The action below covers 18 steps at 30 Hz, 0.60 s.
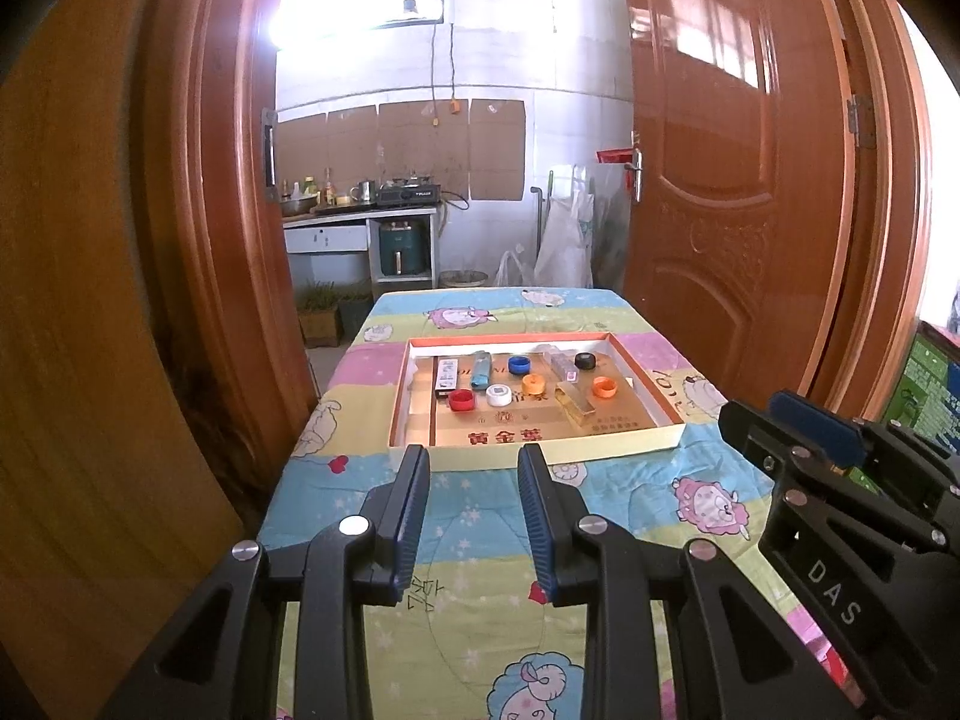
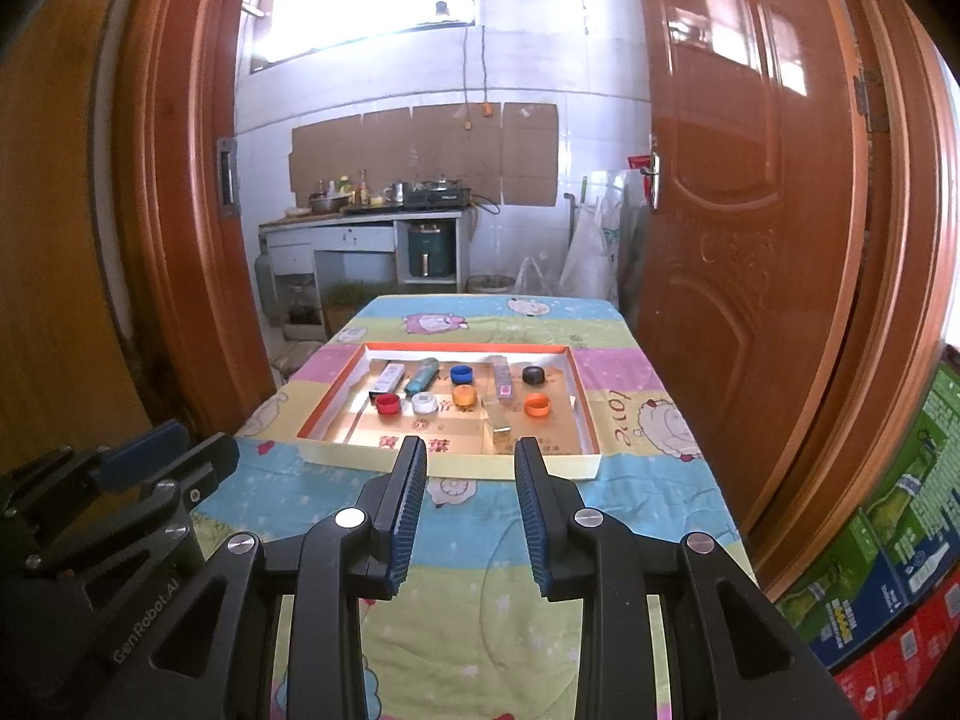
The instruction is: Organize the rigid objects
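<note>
A shallow box tray with an orange rim (image 1: 645,375) (image 2: 585,402) lies on the table. In it are a red cap (image 1: 461,401) (image 2: 387,403), a white cap (image 1: 498,395) (image 2: 425,402), two orange caps (image 1: 532,384) (image 1: 604,387), a blue cap (image 1: 518,364) (image 2: 461,373), a black cap (image 1: 585,361) (image 2: 533,375), a teal lighter (image 1: 479,371) (image 2: 421,376), a white stick (image 1: 445,373) (image 2: 390,378) and clear bars (image 1: 575,399) (image 2: 503,387). My left gripper (image 1: 474,459) and right gripper (image 2: 471,450) are open and empty, hovering before the tray's near edge.
The table wears a cartoon-sheep cloth (image 1: 480,618). An open wooden door (image 1: 720,180) stands to the right, a door frame (image 1: 198,210) to the left. Stacked green and red boxes (image 2: 900,570) sit by the table's right side. A kitchen counter (image 1: 360,216) lies beyond.
</note>
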{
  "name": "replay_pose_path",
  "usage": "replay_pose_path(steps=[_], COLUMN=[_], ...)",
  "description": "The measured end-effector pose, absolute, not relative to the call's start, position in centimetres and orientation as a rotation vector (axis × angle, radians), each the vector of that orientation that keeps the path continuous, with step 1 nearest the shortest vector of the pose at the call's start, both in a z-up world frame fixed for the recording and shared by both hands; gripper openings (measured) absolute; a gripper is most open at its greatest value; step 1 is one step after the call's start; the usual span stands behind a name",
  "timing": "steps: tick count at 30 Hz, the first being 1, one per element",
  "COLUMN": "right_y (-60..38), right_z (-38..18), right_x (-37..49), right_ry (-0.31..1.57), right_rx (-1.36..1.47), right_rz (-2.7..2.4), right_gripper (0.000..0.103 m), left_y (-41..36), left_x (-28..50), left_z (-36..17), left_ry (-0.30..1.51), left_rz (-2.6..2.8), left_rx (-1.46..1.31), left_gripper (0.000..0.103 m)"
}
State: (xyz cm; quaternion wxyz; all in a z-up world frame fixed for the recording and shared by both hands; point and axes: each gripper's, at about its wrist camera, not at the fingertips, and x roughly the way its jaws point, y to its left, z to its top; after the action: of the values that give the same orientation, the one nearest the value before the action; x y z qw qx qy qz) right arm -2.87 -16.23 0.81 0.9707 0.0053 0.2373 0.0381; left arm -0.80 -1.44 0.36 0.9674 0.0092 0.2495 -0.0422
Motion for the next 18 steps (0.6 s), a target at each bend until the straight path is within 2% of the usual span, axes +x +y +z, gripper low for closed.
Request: replay_pose_path(steps=[18], right_y=[-16.24], right_z=[0.73], right_x=[-2.94], right_ry=[0.481], right_rx=[0.01], right_rz=[0.077], right_gripper=[0.031], left_y=[-1.46], left_x=[-0.83], left_z=[0.24], left_ry=[0.503], left_rz=[-0.087], left_rx=[0.021], left_gripper=[0.031])
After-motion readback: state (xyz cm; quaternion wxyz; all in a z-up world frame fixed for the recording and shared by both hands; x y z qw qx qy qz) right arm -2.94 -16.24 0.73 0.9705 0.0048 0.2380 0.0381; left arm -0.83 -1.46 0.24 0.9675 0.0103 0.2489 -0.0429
